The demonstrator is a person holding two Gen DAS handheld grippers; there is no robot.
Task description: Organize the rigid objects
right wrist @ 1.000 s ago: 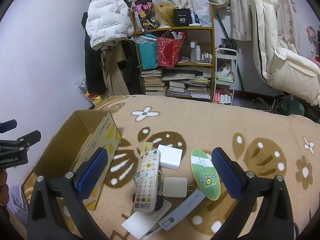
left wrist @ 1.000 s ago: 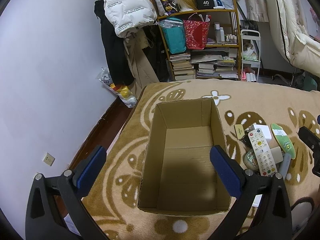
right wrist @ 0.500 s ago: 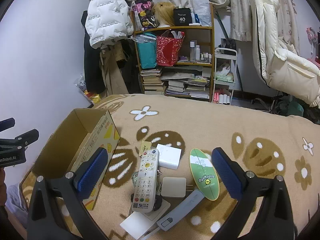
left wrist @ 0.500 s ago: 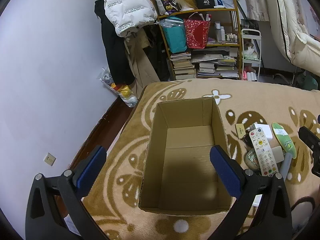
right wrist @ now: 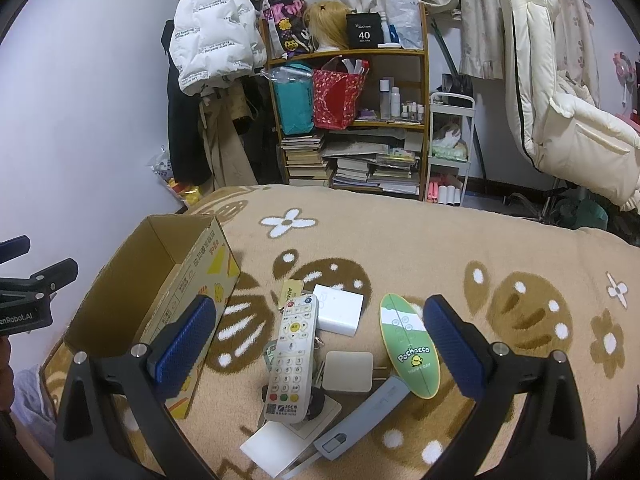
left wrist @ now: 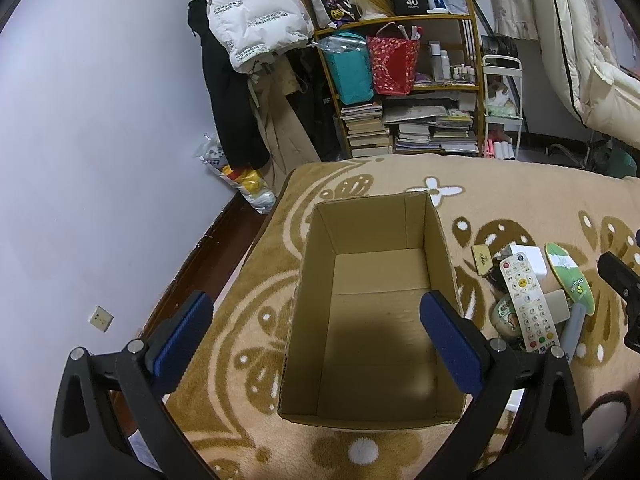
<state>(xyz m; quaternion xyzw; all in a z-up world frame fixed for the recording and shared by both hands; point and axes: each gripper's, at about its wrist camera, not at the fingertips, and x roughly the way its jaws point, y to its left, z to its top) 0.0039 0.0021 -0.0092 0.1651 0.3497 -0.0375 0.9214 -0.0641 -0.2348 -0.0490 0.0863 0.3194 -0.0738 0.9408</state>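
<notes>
An empty open cardboard box (left wrist: pixel 376 312) (right wrist: pixel 168 292) stands on a patterned beige blanket (right wrist: pixel 460 248). My left gripper (left wrist: pixel 316 340) hovers open above the box. To the box's right lies a pile: a white remote control (right wrist: pixel 291 354) (left wrist: pixel 528 304), a white square box (right wrist: pixel 339 314), a white charger plug (right wrist: pixel 347 372), a green oval Pochacco card (right wrist: pixel 408 344) (left wrist: pixel 568 276), a grey-blue slim device (right wrist: pixel 364 416) and a small yellow tag (right wrist: pixel 292 290). My right gripper (right wrist: pixel 320 348) hangs open over this pile, holding nothing.
A cluttered bookshelf (right wrist: pixel 352 120) with books, bags and bottles stands beyond the bed. Coats (right wrist: pixel 212 40) hang on the wall at left, a white cart (right wrist: pixel 450 148) at right. Floor and a wall socket (left wrist: pixel 100 319) lie left of the bed.
Both grippers have drifted back slightly, so the box and the pile sit a little farther off. Nothing has been grasped or moved.
</notes>
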